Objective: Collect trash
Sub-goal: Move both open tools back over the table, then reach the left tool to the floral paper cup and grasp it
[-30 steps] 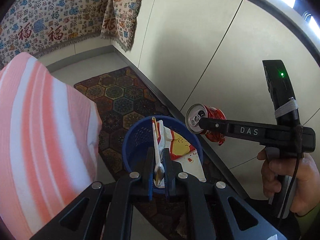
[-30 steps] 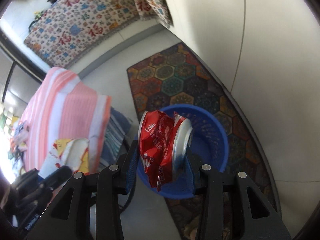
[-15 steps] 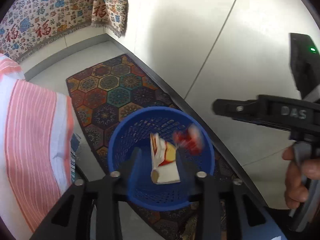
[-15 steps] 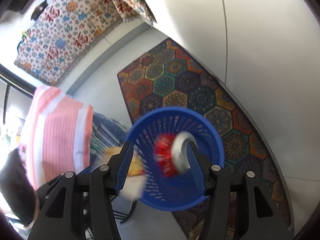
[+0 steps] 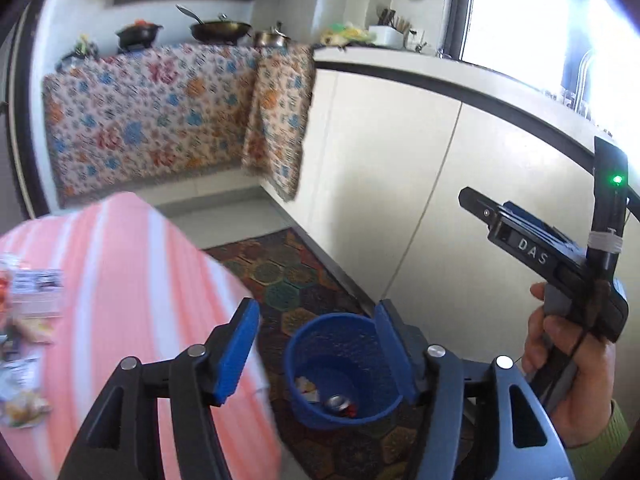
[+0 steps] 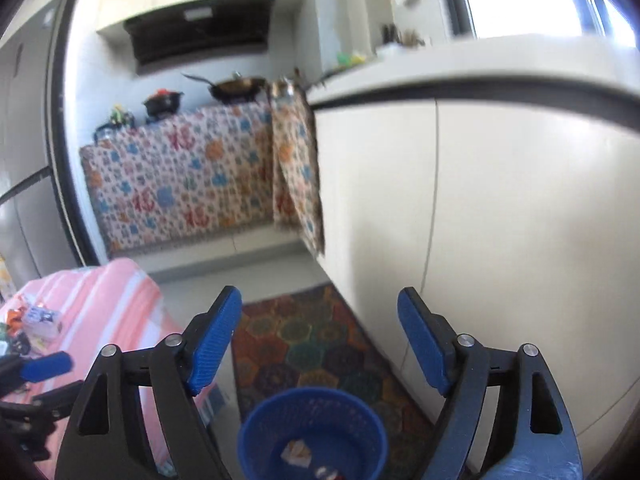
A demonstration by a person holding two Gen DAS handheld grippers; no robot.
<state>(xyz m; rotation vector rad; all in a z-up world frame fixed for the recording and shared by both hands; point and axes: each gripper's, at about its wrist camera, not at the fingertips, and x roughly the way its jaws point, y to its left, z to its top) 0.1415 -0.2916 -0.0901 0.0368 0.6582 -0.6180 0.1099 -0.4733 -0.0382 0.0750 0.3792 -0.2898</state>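
A blue mesh waste basket [image 5: 344,368] stands on the patterned rug below both grippers; it also shows in the right wrist view [image 6: 312,432]. Inside it lie a crushed red cola can [image 5: 338,403] and a white and yellow wrapper [image 5: 306,385]; the wrapper [image 6: 297,451] also shows in the right wrist view. My left gripper [image 5: 316,344] is open and empty above the basket. My right gripper [image 6: 320,336] is open and empty, raised above the basket. More trash [image 5: 28,320] lies on the pink striped tablecloth at the left.
The pink striped table [image 5: 120,280] is at the left. White cabinets [image 5: 400,180] run along the right. A patterned rug [image 6: 312,340] covers the floor. A flowered cloth [image 5: 152,120] hangs below the stove counter, where pans stand.
Both grippers opened and dropped the can and the wrapper into the basket. Both then rose and tilted up, so the kitchen counter comes into view.
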